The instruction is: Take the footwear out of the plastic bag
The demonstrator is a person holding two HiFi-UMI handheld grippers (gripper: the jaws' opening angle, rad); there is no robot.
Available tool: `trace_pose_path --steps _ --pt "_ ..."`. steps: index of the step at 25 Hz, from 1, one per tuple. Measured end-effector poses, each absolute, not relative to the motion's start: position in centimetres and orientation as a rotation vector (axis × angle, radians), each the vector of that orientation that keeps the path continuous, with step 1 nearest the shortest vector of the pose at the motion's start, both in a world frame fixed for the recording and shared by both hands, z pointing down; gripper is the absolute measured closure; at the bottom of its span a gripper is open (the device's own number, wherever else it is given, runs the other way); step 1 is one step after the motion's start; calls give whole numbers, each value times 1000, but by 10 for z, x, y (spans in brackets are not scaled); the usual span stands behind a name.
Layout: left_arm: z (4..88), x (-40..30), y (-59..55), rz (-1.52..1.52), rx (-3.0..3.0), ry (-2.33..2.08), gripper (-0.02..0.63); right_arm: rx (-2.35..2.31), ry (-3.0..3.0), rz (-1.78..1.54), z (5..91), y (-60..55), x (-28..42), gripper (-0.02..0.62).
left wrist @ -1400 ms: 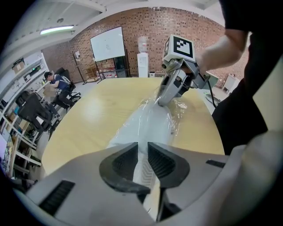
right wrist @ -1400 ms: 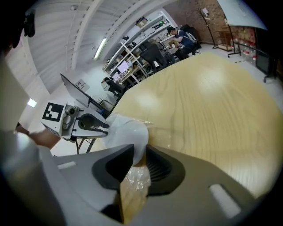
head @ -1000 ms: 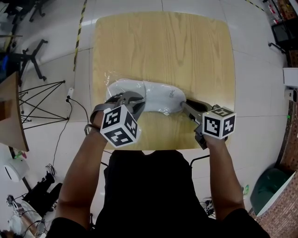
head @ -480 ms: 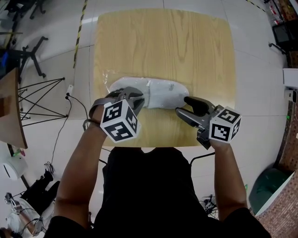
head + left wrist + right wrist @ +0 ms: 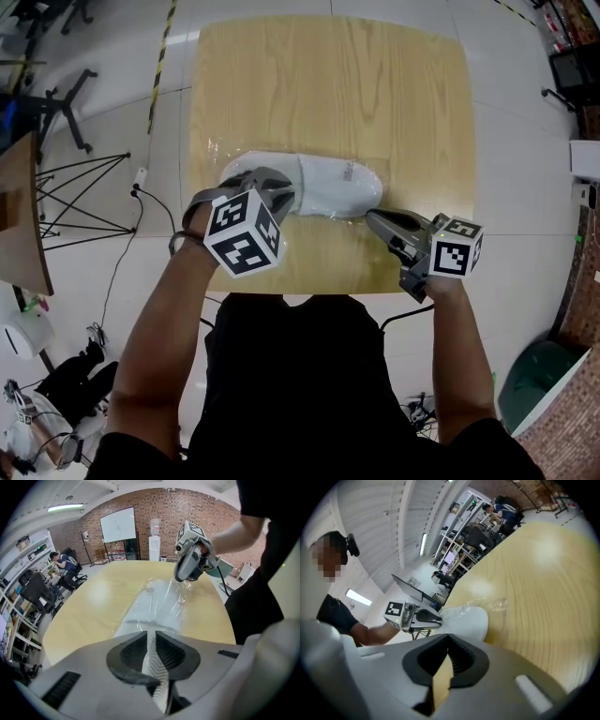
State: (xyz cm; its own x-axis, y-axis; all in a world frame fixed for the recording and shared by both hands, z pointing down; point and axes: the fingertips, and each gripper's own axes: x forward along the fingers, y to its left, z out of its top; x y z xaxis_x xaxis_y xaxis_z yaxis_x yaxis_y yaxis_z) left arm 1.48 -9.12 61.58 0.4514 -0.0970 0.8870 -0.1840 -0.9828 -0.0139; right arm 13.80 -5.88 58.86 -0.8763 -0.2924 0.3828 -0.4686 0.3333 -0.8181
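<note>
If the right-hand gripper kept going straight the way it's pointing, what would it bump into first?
Likely the bagged white shoe, just ahead of the right gripper; depth is uncertain.

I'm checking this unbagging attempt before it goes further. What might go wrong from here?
1. The left hand-held gripper pinches the white shoe, but its jaws have just been opening. The shoe may slip free when pulled.
2. The right hand-held gripper is shut with no film visible between its jaws. Unheld, the plastic bag would probably travel with the shoe instead of sliding off.
</note>
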Motion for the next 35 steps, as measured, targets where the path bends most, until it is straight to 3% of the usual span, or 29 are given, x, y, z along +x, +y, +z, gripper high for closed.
trace_pose_path --steps 9,10,12,13,16,18,21,27,32,35 --pt "617 12 -92 1544 2610 -214 543 491 -2548 1628 576 -47 130 592" --pt "617 12 -92 1549 2610 -212 543 508 -2521 1615 580 -46 131 563" --pt "617 12 -92 1558 2612 -207 545 518 -2487 1581 583 -42 130 406" --pt "617 12 -92 1560 2613 -205 545 508 -2484 1556 583 -39 126 385" --pt "617 10 -91 1559 2616 -204 545 469 -2469 1418 591 -29 107 382" --pt "617 9 -91 1554 2615 -204 545 461 -2448 1279 598 -25 97 440" --pt "617 10 -91 1550 2613 -196 546 429 -2458 1131 597 -22 90 583" --pt "618 9 -91 1538 2604 -185 545 351 -2438 1069 598 -11 109 594" --pt "619 7 -90 1545 2618 -196 546 578 -2373 1212 596 -29 155 592" --pt "618 4 -90 1541 2643 -204 546 838 -2261 1474 605 -54 165 488"
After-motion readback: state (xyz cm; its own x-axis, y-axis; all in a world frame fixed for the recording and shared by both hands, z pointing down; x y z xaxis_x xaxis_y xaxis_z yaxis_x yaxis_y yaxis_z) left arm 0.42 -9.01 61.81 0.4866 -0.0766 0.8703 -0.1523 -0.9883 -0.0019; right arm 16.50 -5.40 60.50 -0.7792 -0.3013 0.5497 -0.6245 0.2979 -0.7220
